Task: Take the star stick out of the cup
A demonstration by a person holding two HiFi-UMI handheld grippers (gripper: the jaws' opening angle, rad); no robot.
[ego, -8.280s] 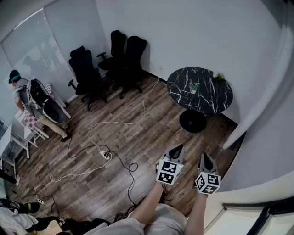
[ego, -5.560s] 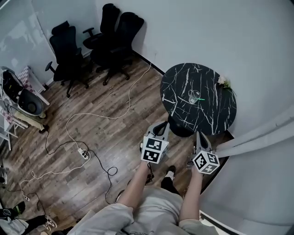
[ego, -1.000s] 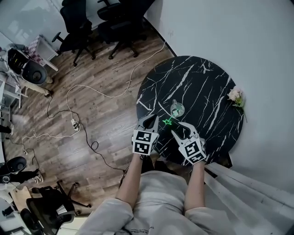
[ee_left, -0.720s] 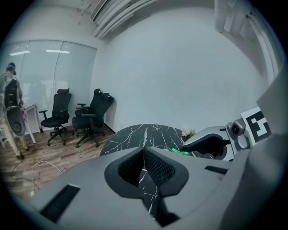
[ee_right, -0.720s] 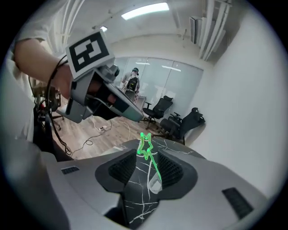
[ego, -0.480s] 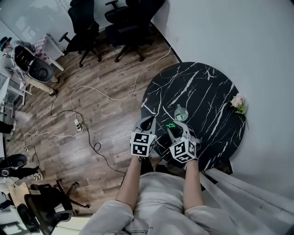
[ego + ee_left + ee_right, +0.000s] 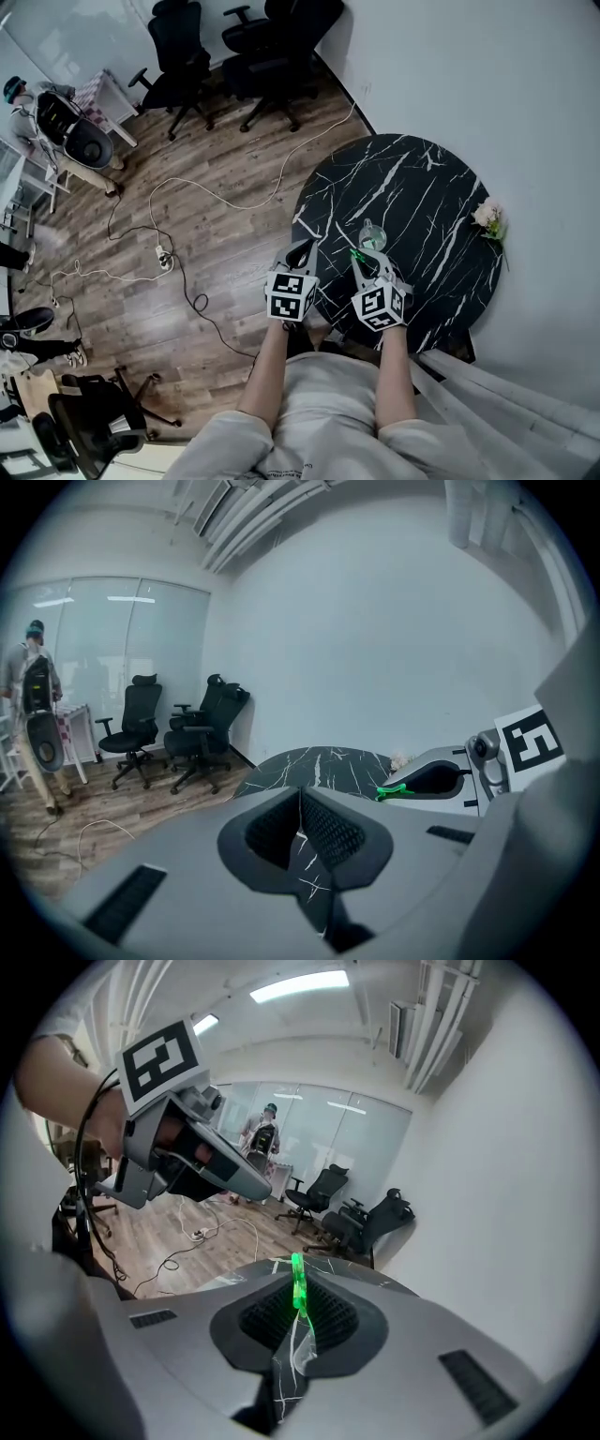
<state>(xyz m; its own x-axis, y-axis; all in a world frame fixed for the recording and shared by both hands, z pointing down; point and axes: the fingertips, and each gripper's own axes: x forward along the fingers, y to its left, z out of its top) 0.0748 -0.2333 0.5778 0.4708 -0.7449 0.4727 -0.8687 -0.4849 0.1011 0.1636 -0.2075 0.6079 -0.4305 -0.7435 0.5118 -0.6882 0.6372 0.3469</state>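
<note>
Right gripper view: my right hand-held gripper has just closed its jaws on the green star stick, near the cup on the counter. The thin stick could slip, or a skewed pull could topple the cup. My left hand-held gripper is closed and empty.

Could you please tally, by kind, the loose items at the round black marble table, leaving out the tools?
small clear round cup: 1
green star-topped stick: 1
small pale flower bunch: 1
Total: 3
</note>
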